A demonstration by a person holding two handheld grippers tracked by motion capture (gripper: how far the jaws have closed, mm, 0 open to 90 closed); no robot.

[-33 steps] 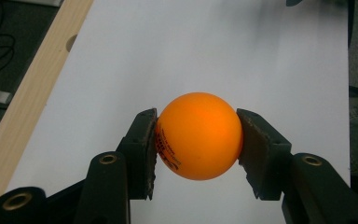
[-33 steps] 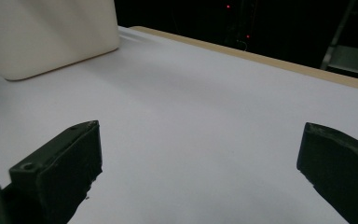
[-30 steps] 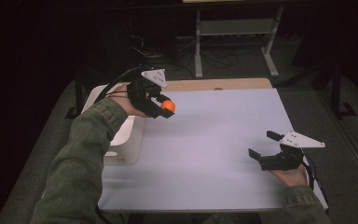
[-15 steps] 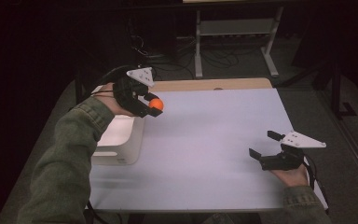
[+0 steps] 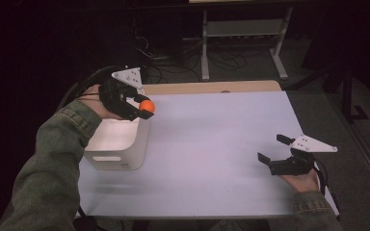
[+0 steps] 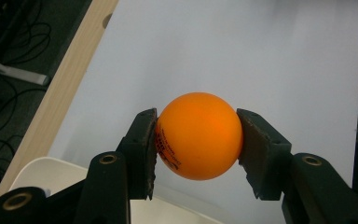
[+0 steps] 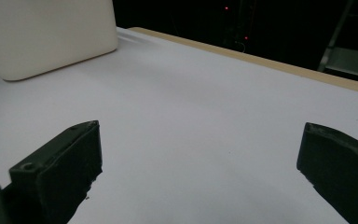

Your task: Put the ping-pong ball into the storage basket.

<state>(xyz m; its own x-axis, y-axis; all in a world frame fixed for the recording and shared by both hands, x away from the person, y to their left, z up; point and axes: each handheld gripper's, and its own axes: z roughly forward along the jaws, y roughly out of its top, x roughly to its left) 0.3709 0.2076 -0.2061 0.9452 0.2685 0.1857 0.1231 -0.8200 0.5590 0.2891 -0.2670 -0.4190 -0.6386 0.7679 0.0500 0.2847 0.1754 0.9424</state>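
Observation:
An orange ball [image 5: 147, 105] [image 6: 198, 135] with dark print on it is clamped between the two black pads of my left gripper [image 5: 143, 107] [image 6: 196, 144]. That gripper hovers over the right rim of a white box [image 5: 115, 142] at the table's left side. In the left gripper view the box's rim [image 6: 46, 175] lies below the jaws. My right gripper [image 5: 272, 148] [image 7: 198, 168] rests low at the table's right front, its jaws wide apart with nothing between them. The white box [image 7: 46, 35] stands far off in the right gripper view.
The white tabletop [image 5: 212, 144] has a wooden strip [image 5: 212, 87] along its far edge. Behind the table are a metal shelf frame [image 5: 243, 33] and loose cables [image 5: 164, 57] on a dark floor.
My left gripper has carried the orange ball leftward and a little up, from over the table to above the white box's rim. The right gripper has stayed where it was.

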